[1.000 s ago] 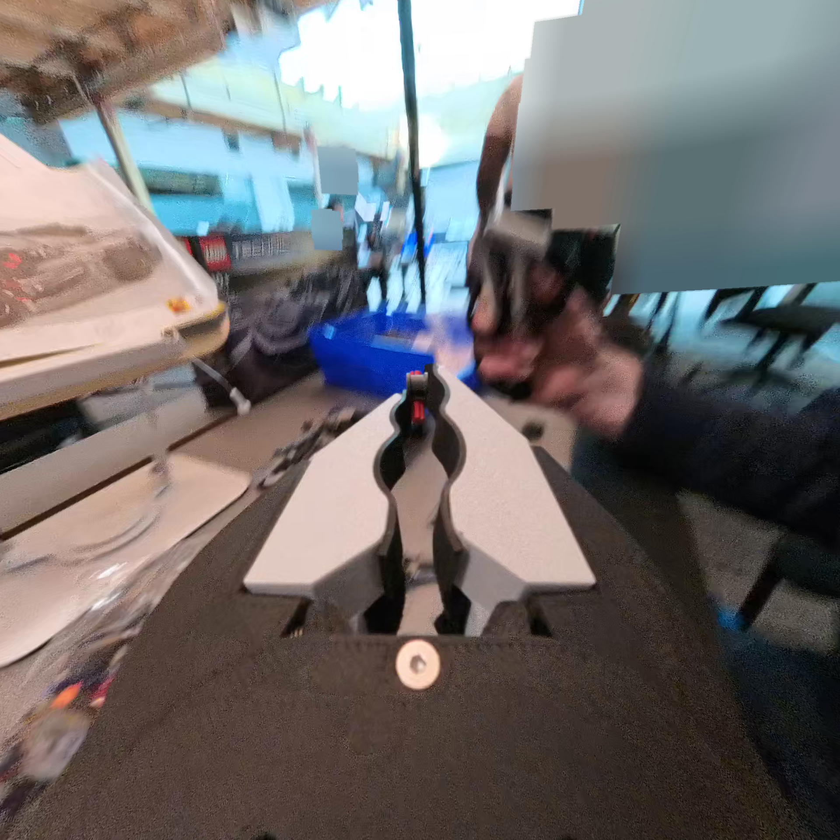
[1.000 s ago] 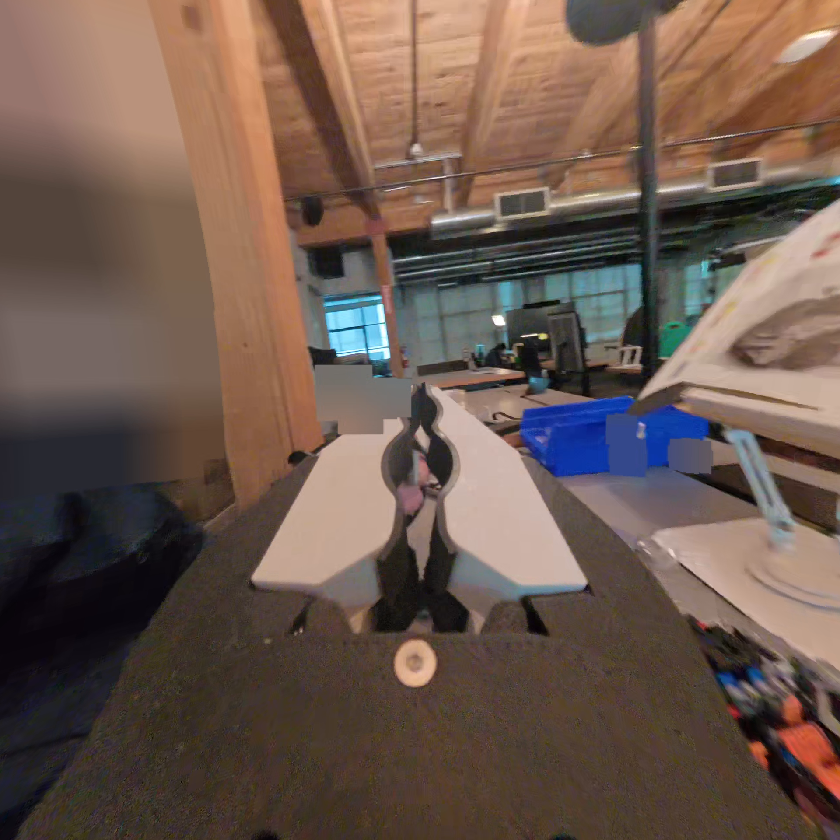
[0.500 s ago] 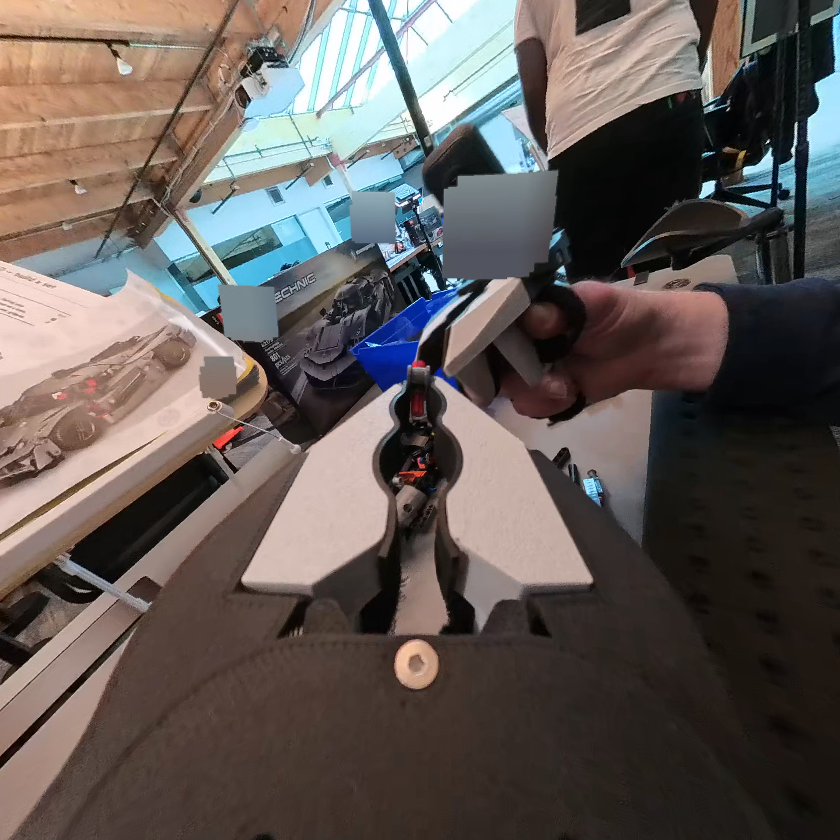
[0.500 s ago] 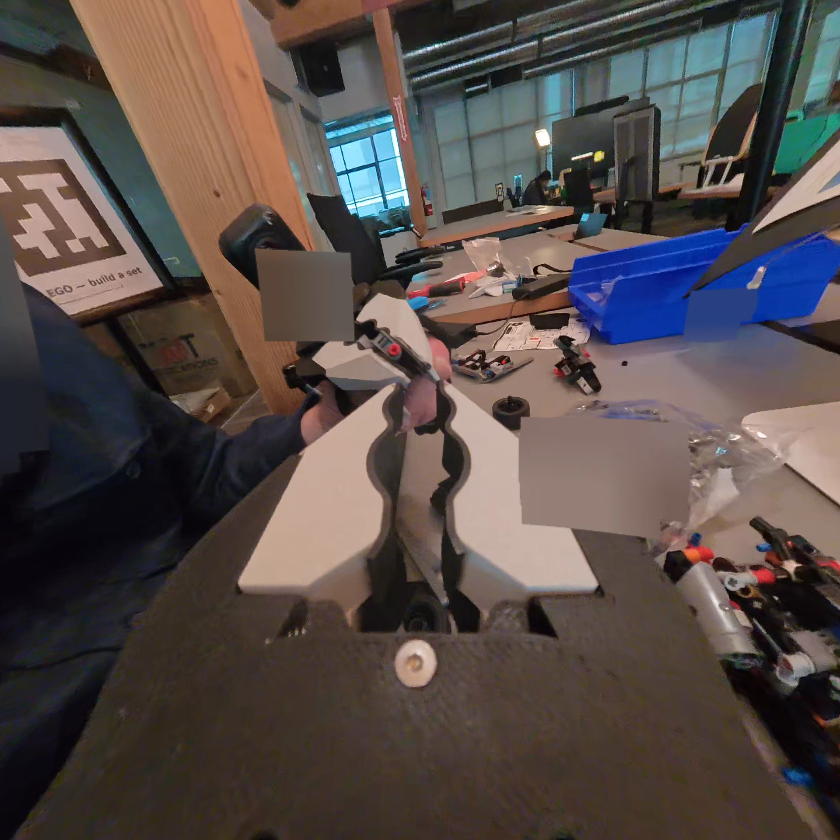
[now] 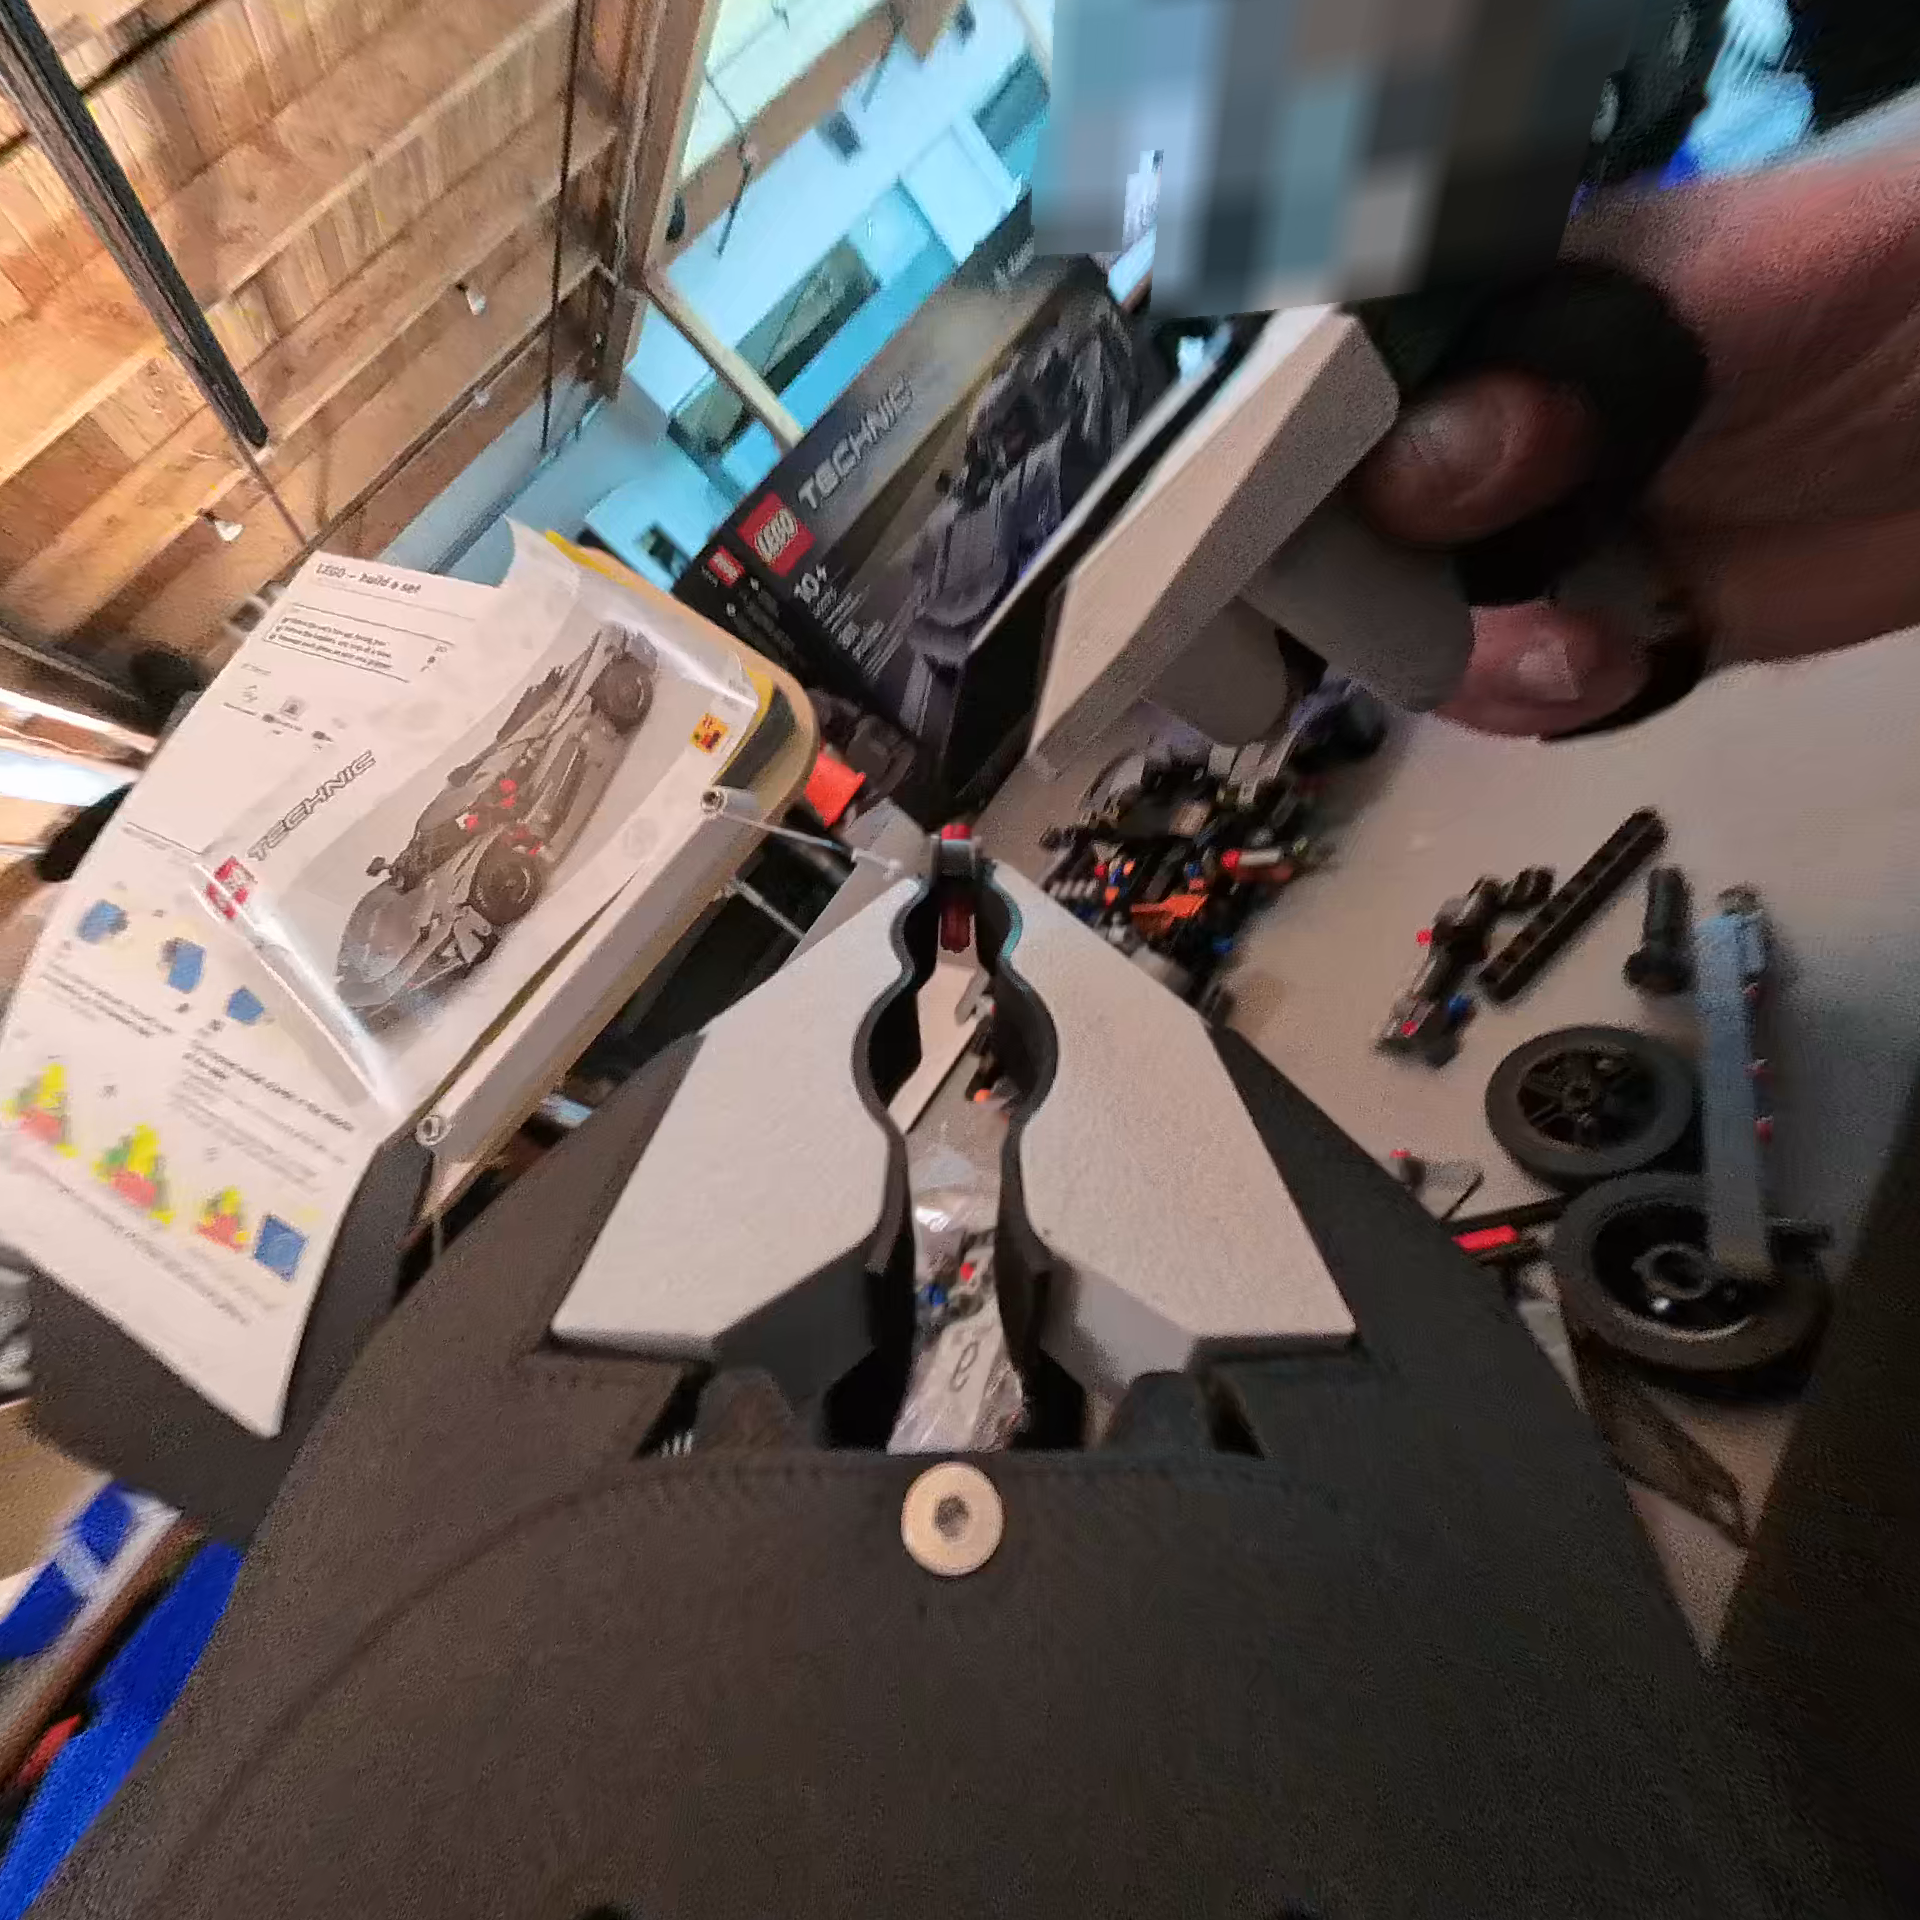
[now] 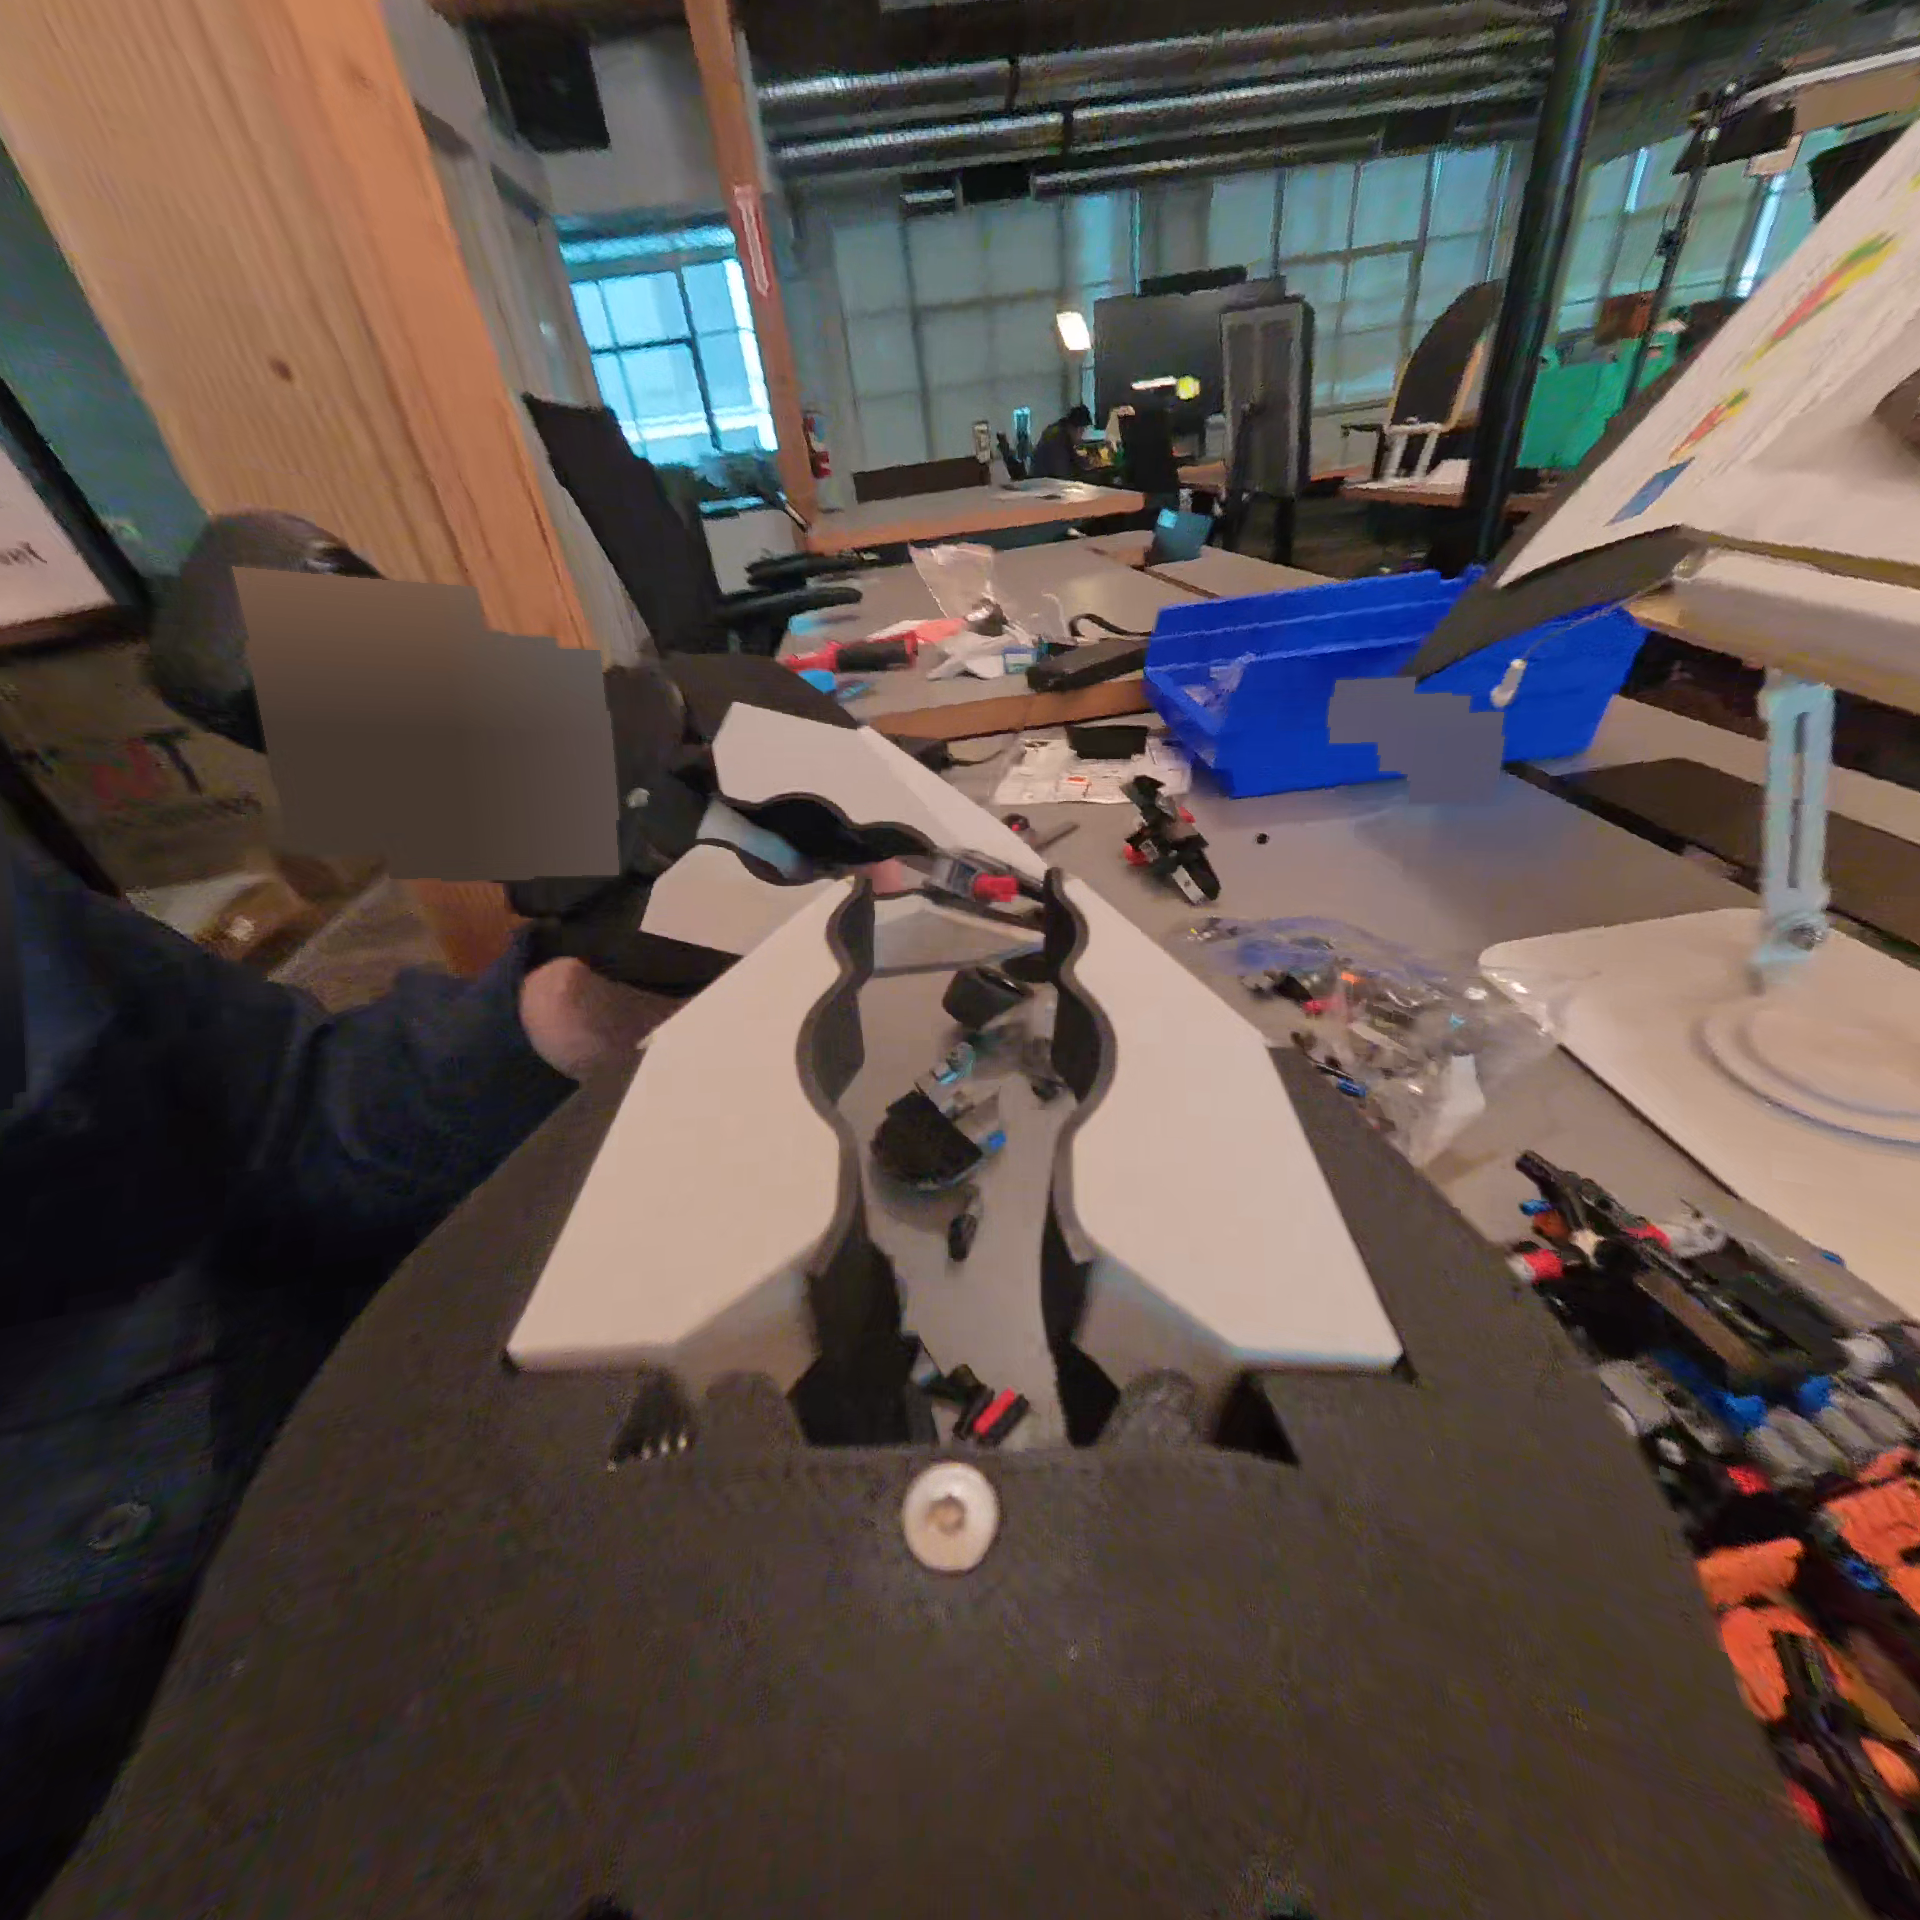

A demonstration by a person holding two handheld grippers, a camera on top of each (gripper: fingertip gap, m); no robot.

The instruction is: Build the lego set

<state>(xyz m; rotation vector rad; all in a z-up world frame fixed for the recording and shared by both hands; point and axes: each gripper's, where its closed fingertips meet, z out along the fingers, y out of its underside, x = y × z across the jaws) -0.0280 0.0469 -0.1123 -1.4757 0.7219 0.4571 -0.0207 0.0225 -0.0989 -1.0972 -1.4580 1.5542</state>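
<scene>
- Fingers, left gripper [image 5: 954,883]: clenched on a small grey-and-red piece [image 5: 954,896] at the very tips, frame centre; the rest of the finger gap shows only table behind.
- Fingers, right gripper [image 6: 951,899]: parted, grasping nothing; tips just beside the held piece, right tip close to or touching its red end, which of the two I cannot tell.
- Piece, right wrist view [image 6: 968,883]: centre frame, long axis roughly level, red end pointing right toward the right gripper's tip.
- Piece, left wrist view: long axis runs along the fingers, far end poking past the tips toward frame top.
- Handling, judged: light, stiff plastic, smooth and easily twisted out of a tip pinch; best taken across the exposed red end, square to the axis.
- Loose parts [image 5: 1174,883]: dark heap on the grey table [image 5: 1766,748], right of centre.
- Wheels [image 5: 1590,1101]: two, right edge, lying flat.
- Instruction sheet [image 5: 343,883]: on a stand, left.
- Blue bin [image 6: 1299,675]: upper right, right wrist view.
</scene>
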